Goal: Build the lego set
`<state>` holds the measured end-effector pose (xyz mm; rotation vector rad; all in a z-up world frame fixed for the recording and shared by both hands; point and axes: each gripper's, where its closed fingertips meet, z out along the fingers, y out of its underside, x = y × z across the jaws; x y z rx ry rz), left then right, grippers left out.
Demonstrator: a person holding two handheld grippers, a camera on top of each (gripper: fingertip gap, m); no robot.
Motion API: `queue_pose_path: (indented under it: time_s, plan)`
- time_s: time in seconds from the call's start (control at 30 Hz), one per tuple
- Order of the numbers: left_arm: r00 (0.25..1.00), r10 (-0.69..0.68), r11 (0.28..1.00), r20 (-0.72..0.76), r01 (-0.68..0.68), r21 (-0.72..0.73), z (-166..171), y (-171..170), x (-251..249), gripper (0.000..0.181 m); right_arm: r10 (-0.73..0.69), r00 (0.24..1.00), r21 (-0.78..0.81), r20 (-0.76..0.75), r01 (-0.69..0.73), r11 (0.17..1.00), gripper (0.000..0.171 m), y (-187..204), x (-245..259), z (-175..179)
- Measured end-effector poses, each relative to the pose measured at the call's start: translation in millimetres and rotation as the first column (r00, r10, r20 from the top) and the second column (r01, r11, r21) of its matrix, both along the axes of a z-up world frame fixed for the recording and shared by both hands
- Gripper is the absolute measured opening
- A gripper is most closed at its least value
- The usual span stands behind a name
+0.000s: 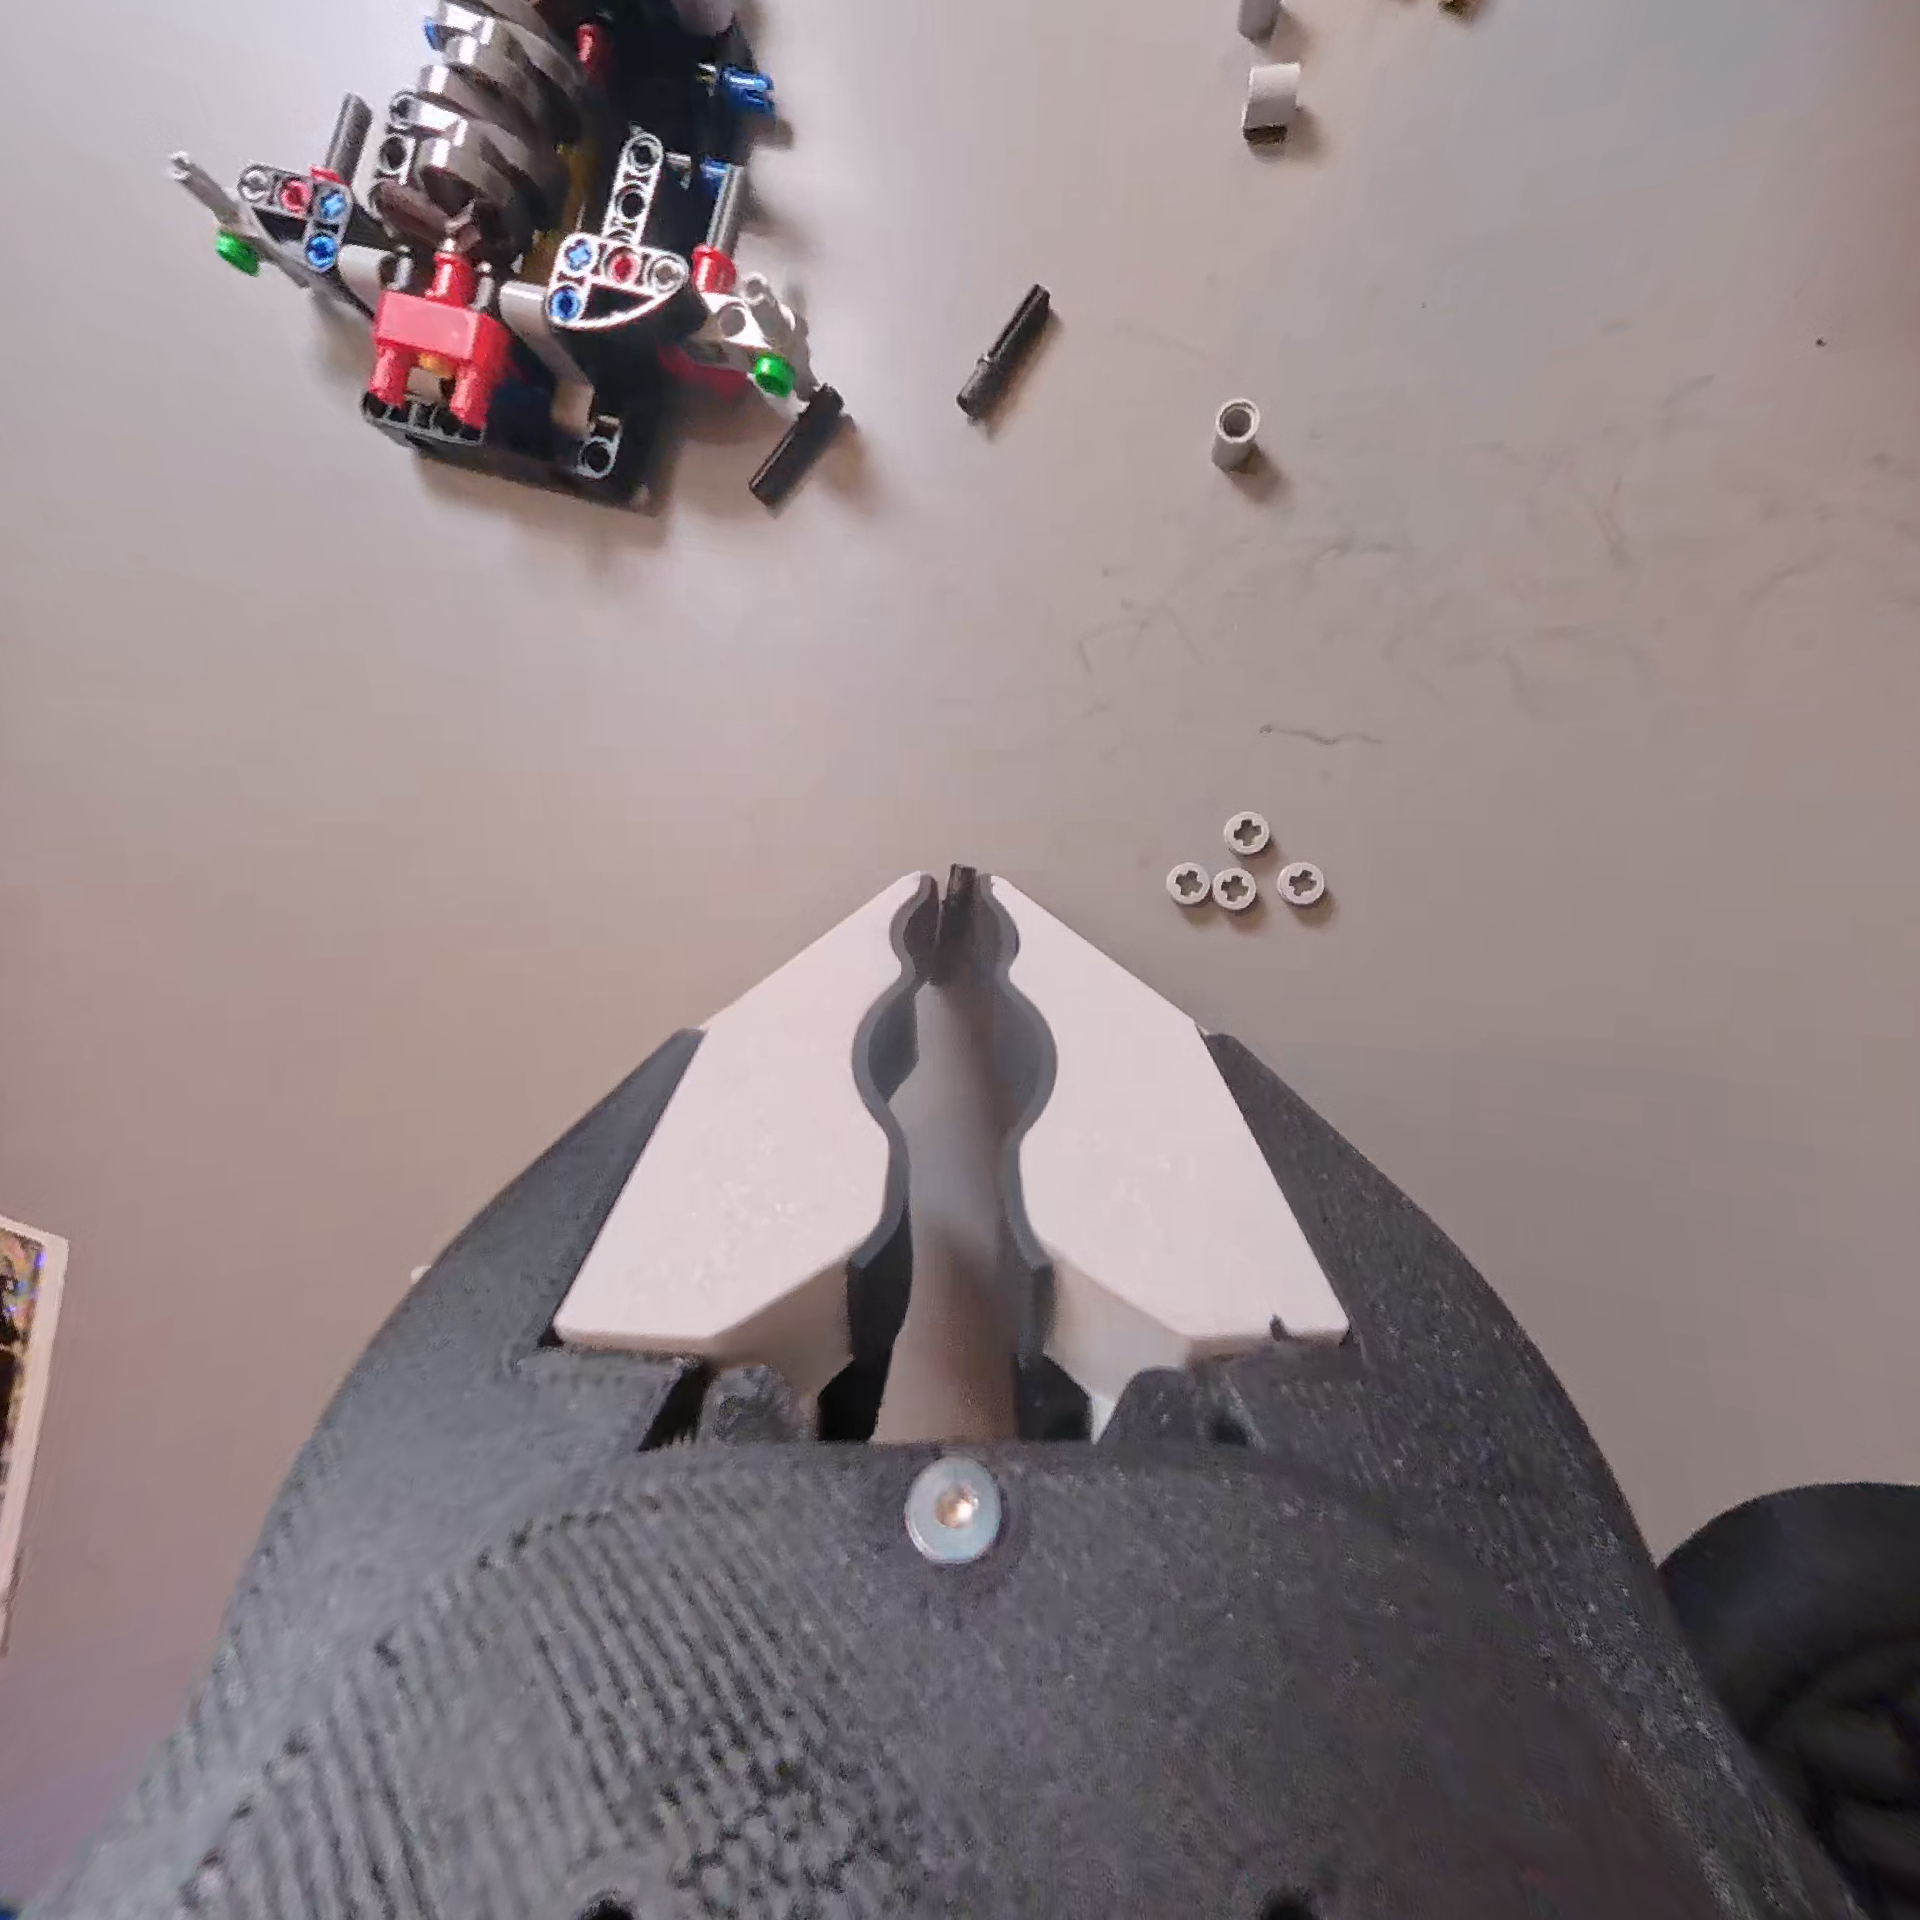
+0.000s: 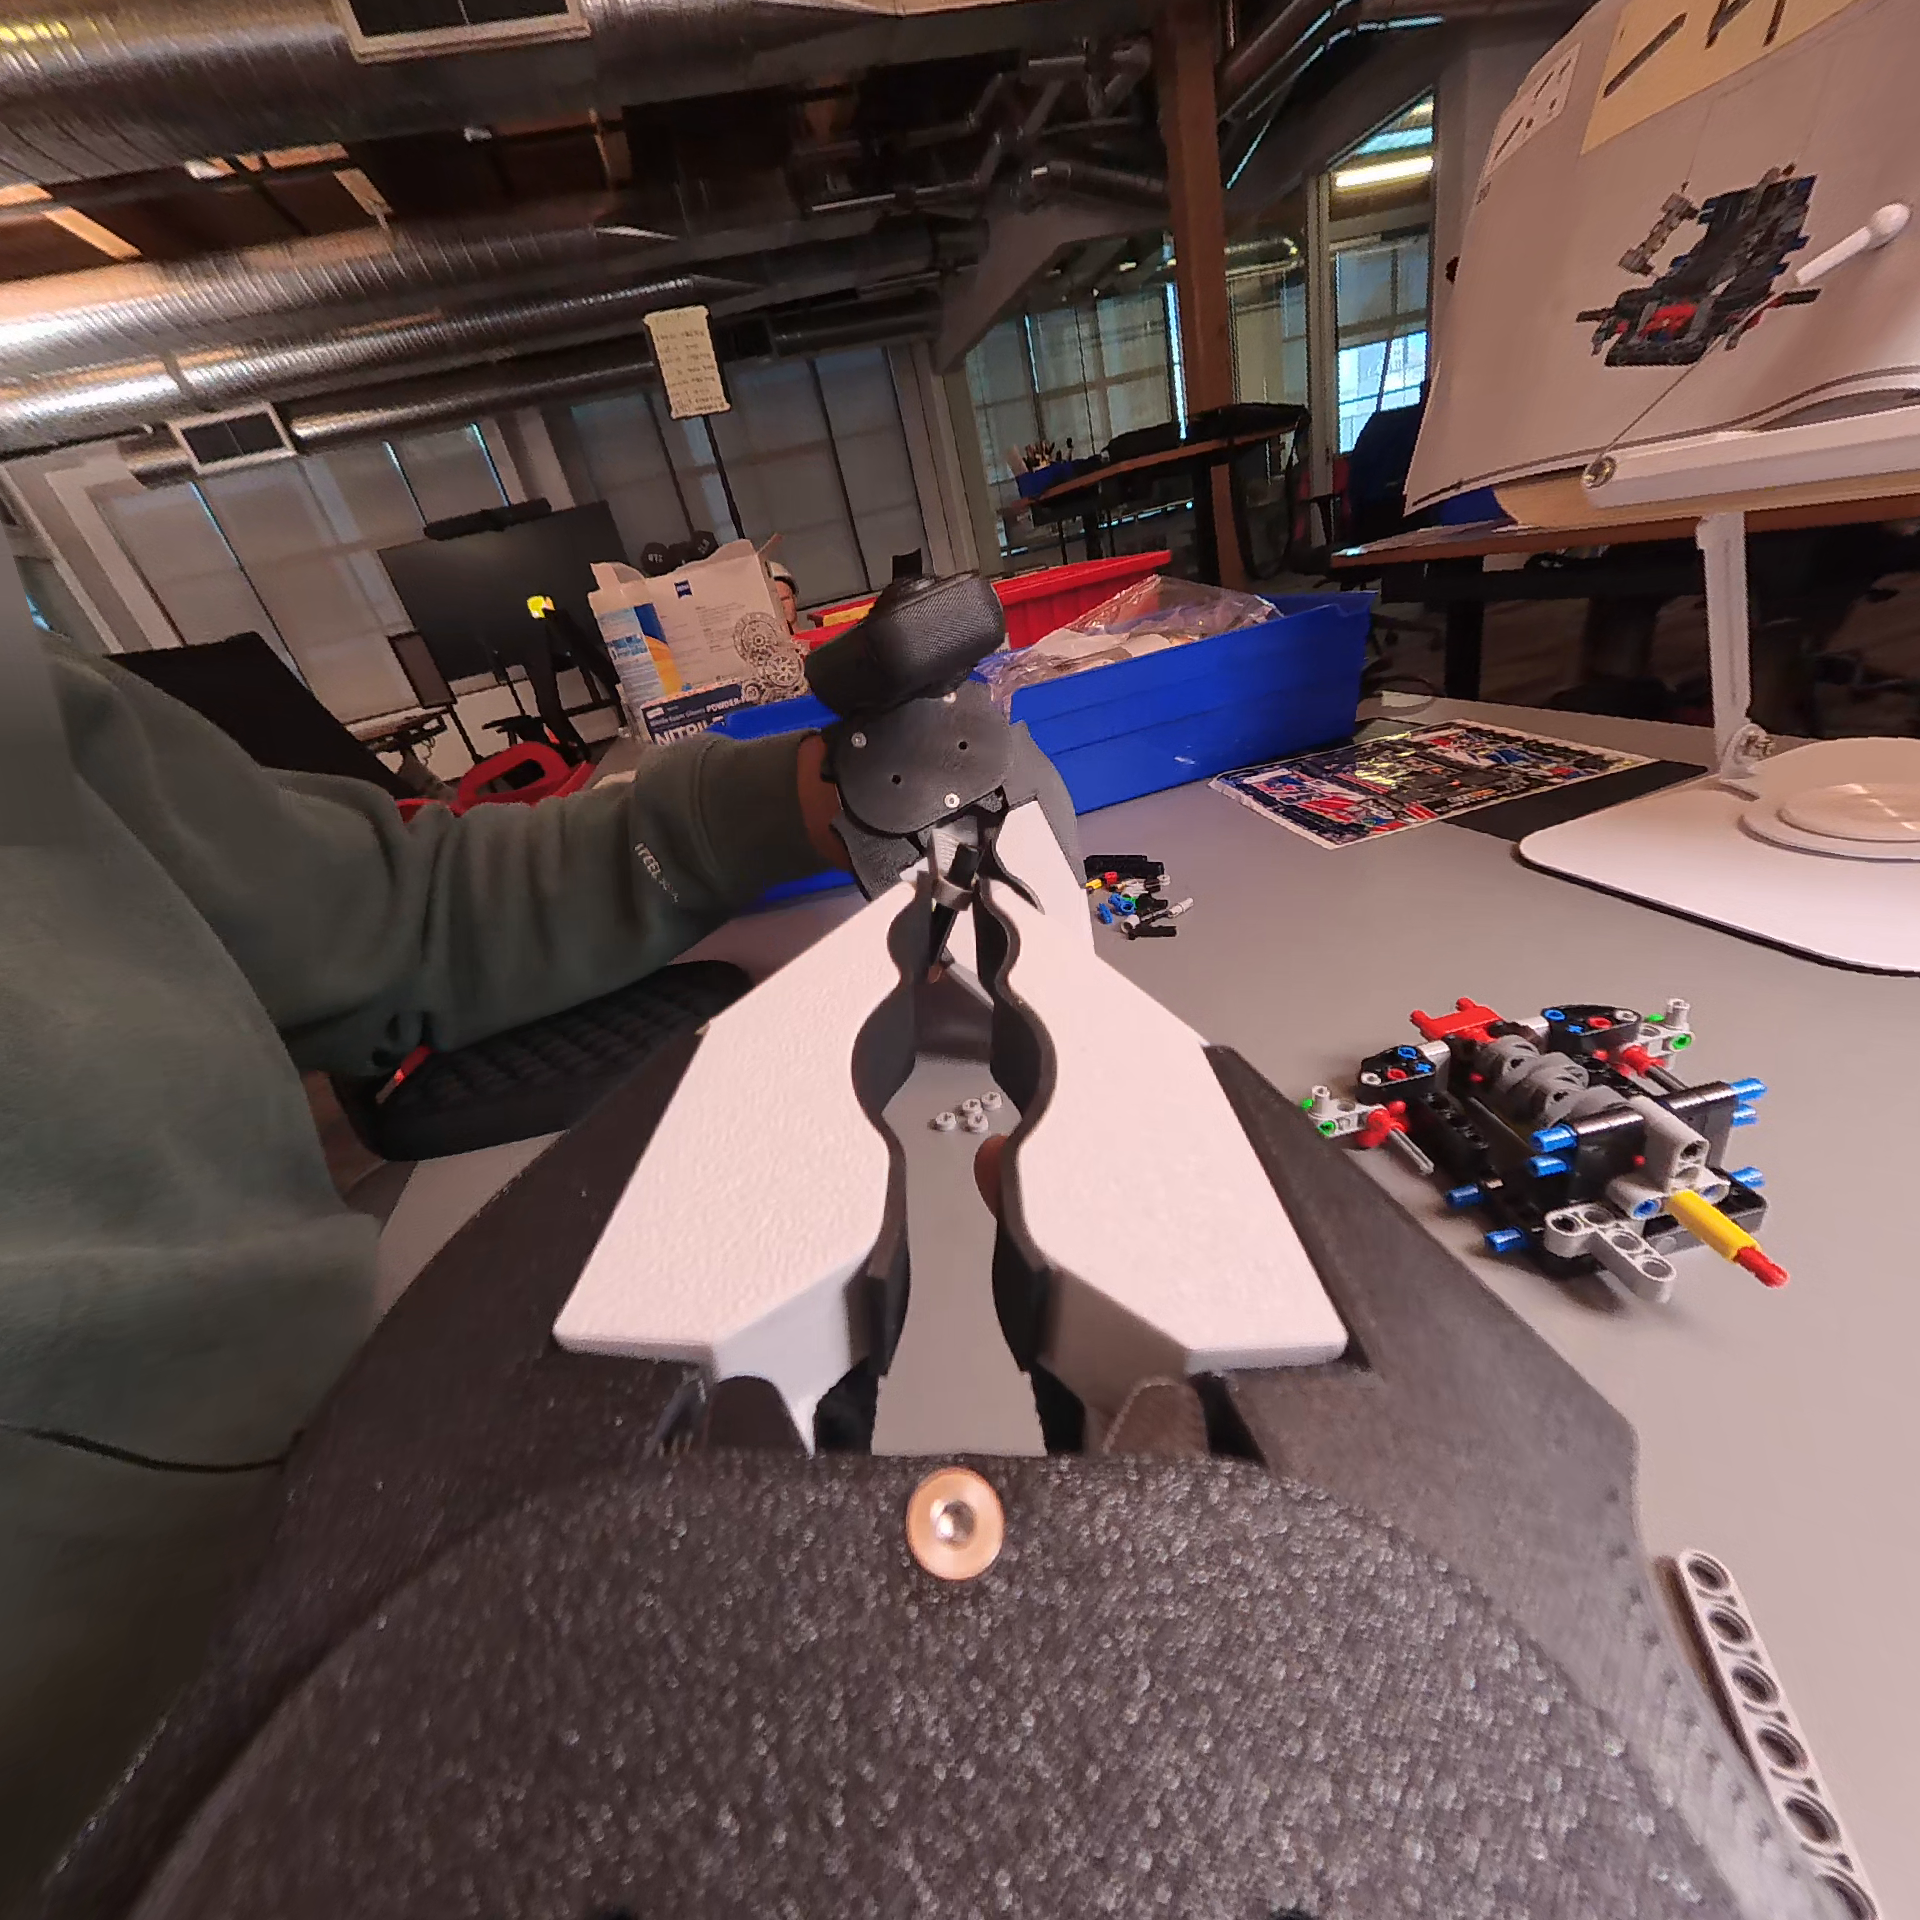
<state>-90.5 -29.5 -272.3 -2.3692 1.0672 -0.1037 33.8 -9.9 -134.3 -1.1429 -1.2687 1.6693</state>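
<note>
toward the table's (image 1: 416,779) far left corner, half-built lego model (image 1: 488,260); rightward, loose black axles (image 1: 1006,351), grey bushes (image 1: 1236,878). left gripper (image 1: 956,894) pointed downward, clenched on black pin (image 1: 956,920). right gripper (image 2: 951,935) level, slightly parted, empty.

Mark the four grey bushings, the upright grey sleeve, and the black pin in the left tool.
grey bushings (image 1: 1236,888): left wrist view, lower middle ring.
grey sleeve (image 1: 1236,436): left wrist view, its side wall.
black pin (image 1: 957,894): left wrist view, exposed tip.
</note>
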Motion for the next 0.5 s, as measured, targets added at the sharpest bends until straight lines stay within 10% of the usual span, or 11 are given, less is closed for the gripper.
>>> queue_pose_path:
  time_s: [0.03,0.23,0.33,0.5]
  plan:
    - [1.0,-0.012,1.0,-0.011,0.012,-0.008,0,1,1,0.004,0.001,1.0,0.006,0.004,-0.001,1.0,0.005,0,0,-1]
    - [0.999,-0.019,0.999,0.035,0.018,0.036,3,10,7,0.002,0.0,1.0,0.114,0.023,-0.003,0.993,0.005,-4,0,-9]
    - [0.951,0.006,0.987,0.309,-0.055,0.15,32,20,24,0.001,0.005,1.0,0.19,0.018,-0.009,0.982,0.005,-10,1,-12]
    - [0.404,-0.146,0.944,0.903,-0.217,0.249,145,12,56,0.001,0.026,0.999,0.201,-0.044,-0.016,0.979,0.005,-18,4,-2]
